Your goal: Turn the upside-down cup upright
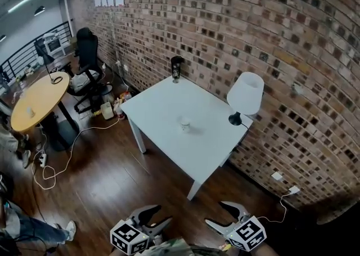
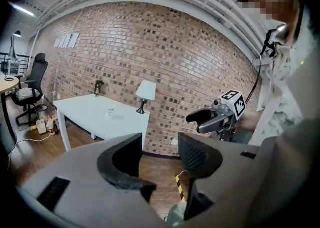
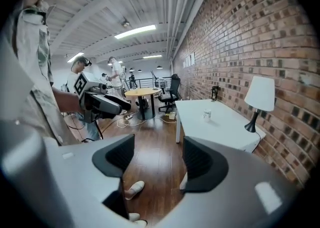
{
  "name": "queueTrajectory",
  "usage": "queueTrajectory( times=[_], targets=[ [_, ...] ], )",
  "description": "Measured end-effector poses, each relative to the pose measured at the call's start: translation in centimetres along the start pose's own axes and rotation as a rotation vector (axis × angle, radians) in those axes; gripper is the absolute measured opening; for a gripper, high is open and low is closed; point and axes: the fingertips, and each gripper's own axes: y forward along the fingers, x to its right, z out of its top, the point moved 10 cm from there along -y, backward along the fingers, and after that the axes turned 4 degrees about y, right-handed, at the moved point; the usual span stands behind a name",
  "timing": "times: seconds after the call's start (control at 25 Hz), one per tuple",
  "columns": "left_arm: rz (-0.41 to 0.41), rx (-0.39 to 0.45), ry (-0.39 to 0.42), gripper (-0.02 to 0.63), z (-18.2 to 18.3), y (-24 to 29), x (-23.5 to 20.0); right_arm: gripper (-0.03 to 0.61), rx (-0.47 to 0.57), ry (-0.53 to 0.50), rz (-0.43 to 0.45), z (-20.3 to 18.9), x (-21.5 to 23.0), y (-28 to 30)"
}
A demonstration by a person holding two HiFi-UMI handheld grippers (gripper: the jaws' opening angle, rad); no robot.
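Note:
A small clear cup (image 1: 185,124) stands near the middle of the white table (image 1: 163,108), far ahead of both grippers. It also shows as a small shape, the cup (image 2: 110,112) in the left gripper view and the cup (image 3: 207,115) in the right gripper view. Which way up it stands I cannot tell. My left gripper (image 1: 154,218) and right gripper (image 1: 224,217) hang over the wooden floor at the bottom edge, well short of the table. The left gripper (image 2: 159,157) is open and empty. The right gripper (image 3: 157,159) is open and empty too.
A white lamp (image 1: 245,94) stands at the table's right corner and a dark bottle (image 1: 176,68) at its far corner, both by the brick wall. A round wooden table (image 1: 36,100), a black office chair (image 1: 87,61) and floor cables (image 1: 67,159) lie to the left.

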Motion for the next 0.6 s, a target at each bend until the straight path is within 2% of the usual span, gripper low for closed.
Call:
queueTrajectory(
  times=[0.28,0.48,0.6],
  targets=[
    [-0.018,-0.058,0.004,0.221,-1.4,2.7,13.0,0.303,0.032,0.056,0.035,-7.1,0.7,-9.3],
    [-0.003,-0.086,-0.005,0.221,-3.7,2.5,16.9,0.299,0.036,0.029,0.047,-9.5,-0.2,-12.2],
    [-0.001,-0.074,0.02,0.221,-3.4,3.0,18.2,0.296,0.045,0.022,0.043,-9.9,-0.3,-13.7]
  ],
)
